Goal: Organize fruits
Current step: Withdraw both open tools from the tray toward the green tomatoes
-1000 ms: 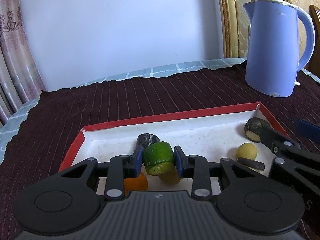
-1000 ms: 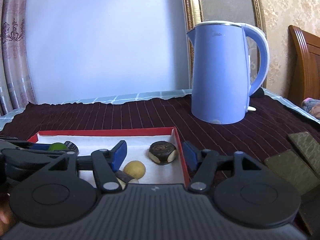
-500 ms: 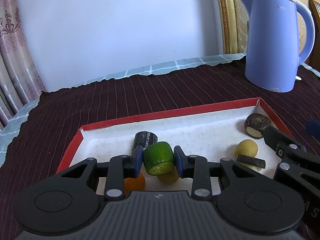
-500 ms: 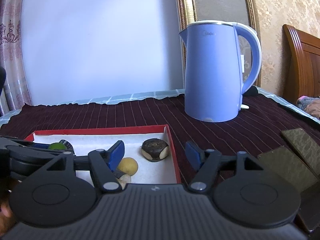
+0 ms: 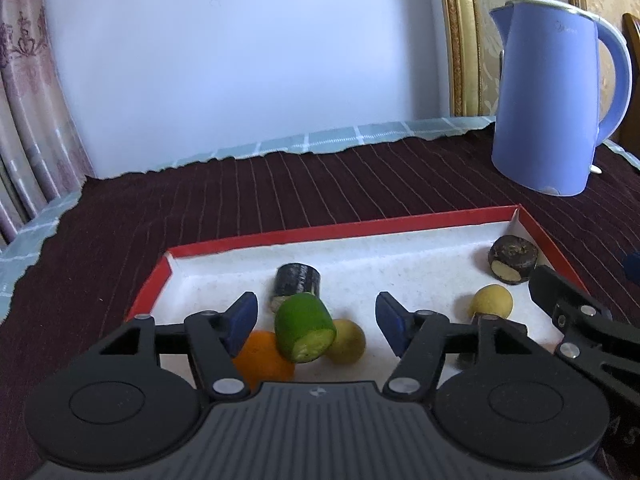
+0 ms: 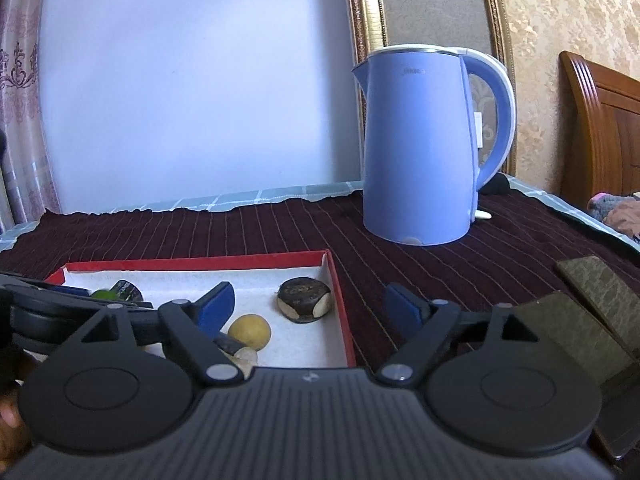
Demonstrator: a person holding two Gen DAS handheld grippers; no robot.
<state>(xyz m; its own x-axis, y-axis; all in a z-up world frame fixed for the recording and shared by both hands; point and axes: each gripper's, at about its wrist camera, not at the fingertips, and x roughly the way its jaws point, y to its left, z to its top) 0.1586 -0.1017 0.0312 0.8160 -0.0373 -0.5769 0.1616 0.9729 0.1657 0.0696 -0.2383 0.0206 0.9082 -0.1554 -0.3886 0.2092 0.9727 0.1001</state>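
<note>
A red-rimmed white tray [image 5: 344, 228] holds the fruits. My left gripper [image 5: 316, 318] hangs over its near left part with its jaws opening. The green cut fruit [image 5: 304, 328] lies tilted between the pads, free of both, and leans on an orange [image 5: 262, 356] and a yellow fruit [image 5: 348, 340]. A dark cylinder piece [image 5: 296, 280] stands just behind. Over the tray's right wall [image 6: 336, 300] my right gripper [image 6: 311, 305] is opening too, holding nothing. A yellow ball [image 6: 250, 330] and a dark round fruit [image 6: 304, 300] lie below it.
A blue kettle [image 6: 420, 140] stands on the maroon striped cloth [image 5: 280, 192] behind the tray's right end. Dark flat slabs [image 6: 592, 292] lie on the cloth at the right. A wooden headboard [image 6: 600, 120] is at the far right.
The left jaws have spread and let go of the green fruit, which has dropped and tipped onto the fruits below. The right jaws have widened. Neither hand has shifted.
</note>
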